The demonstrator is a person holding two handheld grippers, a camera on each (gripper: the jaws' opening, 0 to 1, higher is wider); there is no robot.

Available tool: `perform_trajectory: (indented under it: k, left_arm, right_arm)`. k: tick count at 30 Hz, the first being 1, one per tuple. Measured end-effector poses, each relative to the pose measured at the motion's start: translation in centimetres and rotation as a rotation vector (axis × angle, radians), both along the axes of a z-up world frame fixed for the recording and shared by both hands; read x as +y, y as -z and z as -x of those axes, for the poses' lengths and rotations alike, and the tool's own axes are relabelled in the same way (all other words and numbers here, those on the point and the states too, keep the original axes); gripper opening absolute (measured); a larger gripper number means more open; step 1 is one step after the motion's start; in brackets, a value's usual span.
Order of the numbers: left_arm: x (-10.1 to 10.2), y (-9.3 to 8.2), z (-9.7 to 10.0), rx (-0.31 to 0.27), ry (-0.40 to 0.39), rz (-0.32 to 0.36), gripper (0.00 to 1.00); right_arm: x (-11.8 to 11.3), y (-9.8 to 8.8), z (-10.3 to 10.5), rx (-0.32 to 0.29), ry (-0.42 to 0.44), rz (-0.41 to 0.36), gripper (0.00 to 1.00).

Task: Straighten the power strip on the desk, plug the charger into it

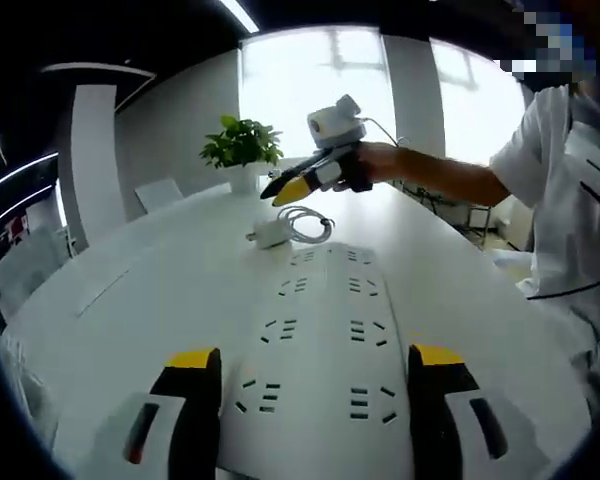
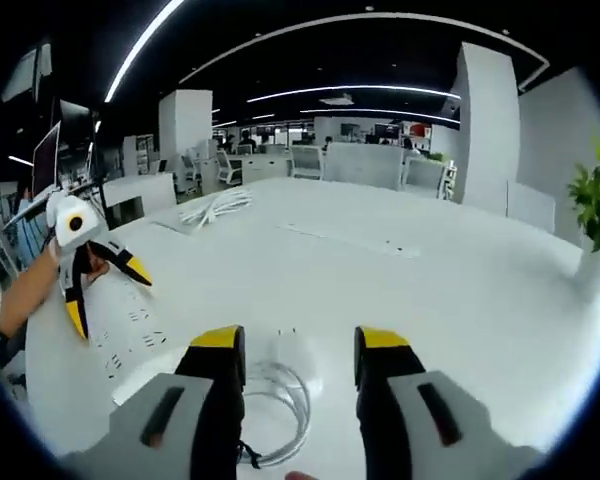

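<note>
Strong daylight pours through the far windows in the left gripper view, blowing them out to white and washing the bench pale. In the right gripper view, ceiling light strips glow against a dark ceiling. Both pictures are soft, and straight lines bend near the edges.

- The power strip is white, with rows of dark socket slots.
- The charger and its coiled cable are white.
- Left claw and right claw: black jaws, yellow tips.
- The worktop is plain white.
- The potted plant has green leaves.
</note>
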State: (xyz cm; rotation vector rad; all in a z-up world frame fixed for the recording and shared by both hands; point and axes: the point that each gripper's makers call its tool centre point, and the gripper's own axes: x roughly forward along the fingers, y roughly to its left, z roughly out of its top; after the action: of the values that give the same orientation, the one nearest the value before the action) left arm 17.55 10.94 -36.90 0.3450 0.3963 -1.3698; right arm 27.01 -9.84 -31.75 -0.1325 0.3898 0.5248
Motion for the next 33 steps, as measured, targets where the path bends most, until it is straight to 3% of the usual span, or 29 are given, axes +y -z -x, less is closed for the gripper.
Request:
perform_trajectory:
  k: [7,13,20,30,33]
  left_arm:
    - [0.1,-0.1,-0.1,-0.003,-0.007,0.015,0.77]
    - [0.2,-0.1,-0.1,0.024,-0.022,0.029,0.78]
    - [0.2,0.0,-0.1,0.026,-0.02,0.028,0.78]
    - [0.2,0.0,-0.1,0.026,-0.023,0.032,0.78]
    - [0.2,0.0,-0.2,0.027,-0.024,0.033,0.78]
  right_arm:
    - [2.3,2.0,-1.3,0.006,0.065,-0.018,0.42]
    - [1.3,2.9,-0.8,-0.001,0.065,0.077,0.42]
    - [0.8,3.4,-0.3,0.02,0.035,-0.003,0.41]
    - [1.0,3.5,-0.6,-0.035,-0.012,-0.016,0.36]
    - [0.7,3.3,-0.8,-0.04,-0.004,-0.061,0.33]
